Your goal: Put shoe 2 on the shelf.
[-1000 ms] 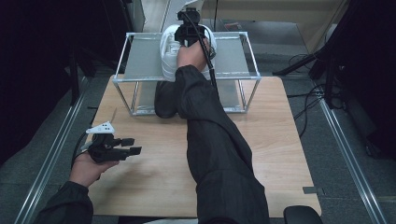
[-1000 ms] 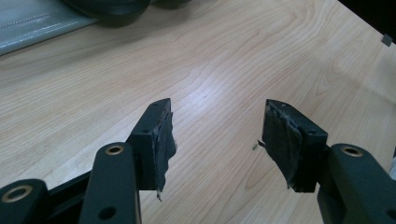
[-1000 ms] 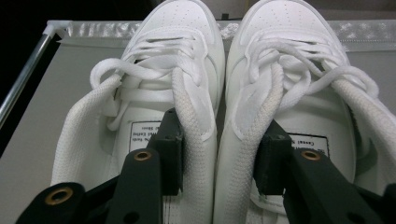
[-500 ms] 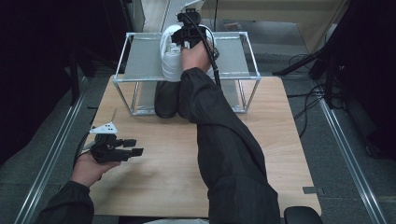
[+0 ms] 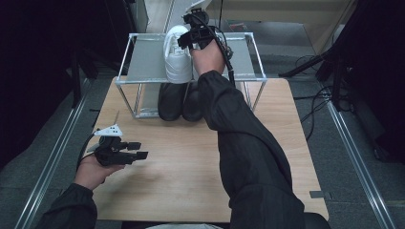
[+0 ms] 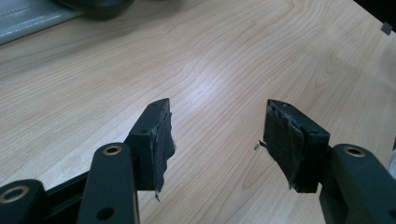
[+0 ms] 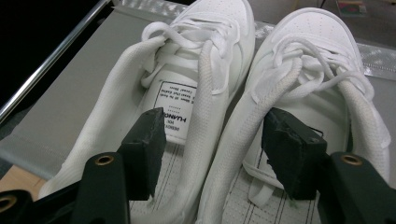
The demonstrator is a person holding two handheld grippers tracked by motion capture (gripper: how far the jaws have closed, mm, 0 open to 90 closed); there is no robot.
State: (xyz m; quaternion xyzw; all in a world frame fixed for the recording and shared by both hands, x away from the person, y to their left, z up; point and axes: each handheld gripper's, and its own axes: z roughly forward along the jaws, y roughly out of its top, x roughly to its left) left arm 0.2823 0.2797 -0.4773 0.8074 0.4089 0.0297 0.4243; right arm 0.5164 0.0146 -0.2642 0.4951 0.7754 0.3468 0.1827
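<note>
Two grippers shared the work unevenly. Nearest you, at seven o'clock on the pale wooden table (image 5: pixel 191 162), your left gripper (image 5: pixel 136 150) hung spread and empty over bare wood, parked out of the way, I judge, so that the reaching arm had room. Farther out, at twelve o'clock, the pair of black shoes (image 5: pixel 179 101) stood under the metal-framed rack with its grey shelf (image 5: pixel 145 59), toes toward you. On top, the pair of white lace-up sneakers (image 7: pixel 224 93) sat side by side, touching, their long axes running front to back, toes pointing away from you. Your right gripper (image 7: pixel 217 149) had just been opening: one jaw stood inside each shoe, the two inner collars between them, pads seemingly off the fabric, probably letting go.
</note>
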